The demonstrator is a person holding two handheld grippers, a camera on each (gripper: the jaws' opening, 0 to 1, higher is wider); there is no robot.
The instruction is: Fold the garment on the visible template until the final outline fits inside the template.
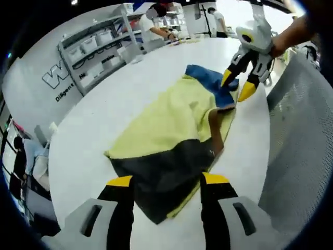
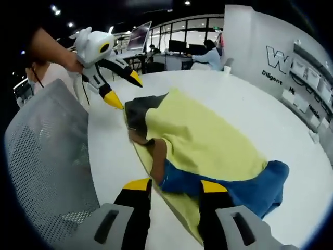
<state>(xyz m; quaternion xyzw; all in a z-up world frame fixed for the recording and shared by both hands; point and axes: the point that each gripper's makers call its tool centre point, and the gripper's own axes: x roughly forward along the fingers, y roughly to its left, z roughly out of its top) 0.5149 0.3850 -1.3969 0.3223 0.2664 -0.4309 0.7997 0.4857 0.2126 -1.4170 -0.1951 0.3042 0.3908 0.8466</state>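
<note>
A garment [image 1: 166, 120] lies flat on the white round table [image 1: 104, 120], with a yellow middle, a dark grey end and a blue end. In the left gripper view my left gripper [image 1: 167, 180] stands open over the dark end [image 1: 161, 177]. My right gripper [image 1: 238, 85] is open at the blue end [image 1: 208, 78], held by a hand. In the right gripper view my right gripper [image 2: 176, 185] is open just above the blue part [image 2: 244, 185] of the garment [image 2: 203, 135]. The left gripper [image 2: 124, 89] hangs open beside the dark end [image 2: 138, 112]. A brown lining patch [image 2: 158, 156] shows at the near edge.
A grey mesh chair back [image 1: 302, 146] stands close against the table's edge [image 2: 104, 156] beside the garment, also in the right gripper view [image 2: 41, 156]. Shelves with white bins [image 1: 99, 47] and people at desks are far behind. Bare table [image 2: 270, 114] stretches beyond the garment.
</note>
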